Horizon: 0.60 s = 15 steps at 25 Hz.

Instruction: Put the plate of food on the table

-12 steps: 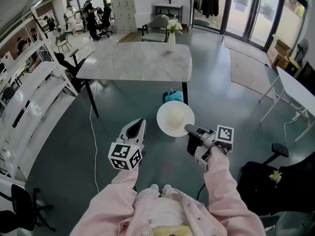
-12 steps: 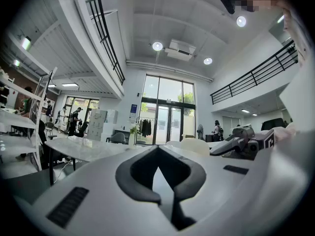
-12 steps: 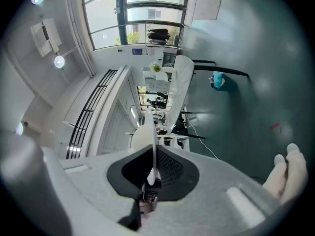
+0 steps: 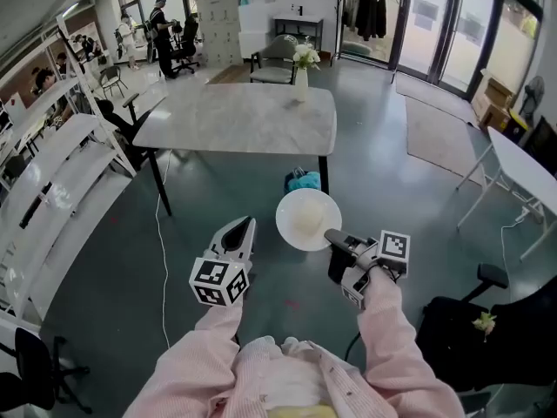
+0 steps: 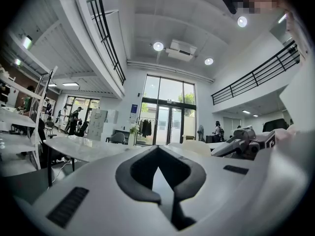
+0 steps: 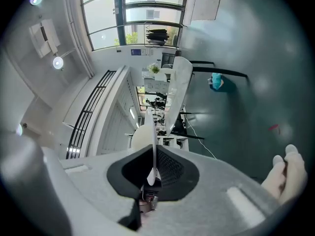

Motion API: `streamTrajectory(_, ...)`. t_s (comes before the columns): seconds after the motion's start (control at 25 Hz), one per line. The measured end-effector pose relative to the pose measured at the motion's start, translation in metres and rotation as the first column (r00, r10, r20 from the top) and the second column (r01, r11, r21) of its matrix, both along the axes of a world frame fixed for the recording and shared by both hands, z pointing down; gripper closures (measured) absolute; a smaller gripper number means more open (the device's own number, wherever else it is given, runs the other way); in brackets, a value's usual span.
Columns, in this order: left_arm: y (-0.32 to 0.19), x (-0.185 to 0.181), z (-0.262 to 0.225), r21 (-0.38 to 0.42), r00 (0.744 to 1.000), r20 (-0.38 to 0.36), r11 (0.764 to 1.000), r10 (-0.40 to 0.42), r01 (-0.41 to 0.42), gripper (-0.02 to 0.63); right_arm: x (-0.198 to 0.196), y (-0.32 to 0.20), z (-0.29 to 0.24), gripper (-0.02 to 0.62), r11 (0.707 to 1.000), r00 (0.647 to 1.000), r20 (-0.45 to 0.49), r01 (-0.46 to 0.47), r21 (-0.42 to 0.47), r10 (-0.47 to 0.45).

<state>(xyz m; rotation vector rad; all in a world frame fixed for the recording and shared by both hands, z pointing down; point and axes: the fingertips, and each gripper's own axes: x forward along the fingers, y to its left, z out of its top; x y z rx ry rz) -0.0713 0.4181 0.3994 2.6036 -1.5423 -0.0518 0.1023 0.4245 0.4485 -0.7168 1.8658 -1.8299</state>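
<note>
A white plate point(image 4: 308, 219) with a pale mound of food hangs level over the floor, short of the marble table point(image 4: 235, 116). My right gripper point(image 4: 335, 238) is shut on the plate's near rim. In the right gripper view the plate point(image 6: 153, 144) shows edge-on between the jaws of the right gripper point(image 6: 153, 175), with the table point(image 6: 179, 90) beyond. My left gripper point(image 4: 240, 232) is held to the left of the plate, shut and holding nothing. The left gripper view shows that gripper point(image 5: 160, 183), the table point(image 5: 83, 149) ahead and the plate point(image 5: 194, 146) at the right.
A vase of white flowers point(image 4: 302, 70) stands at the table's far right edge. A blue bundle point(image 4: 305, 181) lies on the floor by the table's right leg. White shelving point(image 4: 52, 177) runs along the left; a second white table point(image 4: 522, 168) stands at the right.
The table and the blue bundle have slid slightly lower in the head view, so they are a little nearer. The plate stays in the right gripper; the left gripper keeps its place.
</note>
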Motion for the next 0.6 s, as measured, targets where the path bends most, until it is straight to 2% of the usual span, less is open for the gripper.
streamTrajectory(0.36, -0.015, 0.010, 0.021, -0.044, 1.000, -0.005, 0.999, -0.010, 0.010, 0.615, 0.009, -0.028, 0.013, 0.578, 1.000, 1.000, 0.006, -0.001, -0.024, 0.001)
streamTrajectory(0.6, -0.055, 0.009, 0.028, -0.052, 0.999, -0.008, 0.998, -0.034, 0.033, 0.615, 0.012, -0.069, 0.020, 0.578, 1.000, 1.000, 0.012, 0.013, -0.027, -0.013)
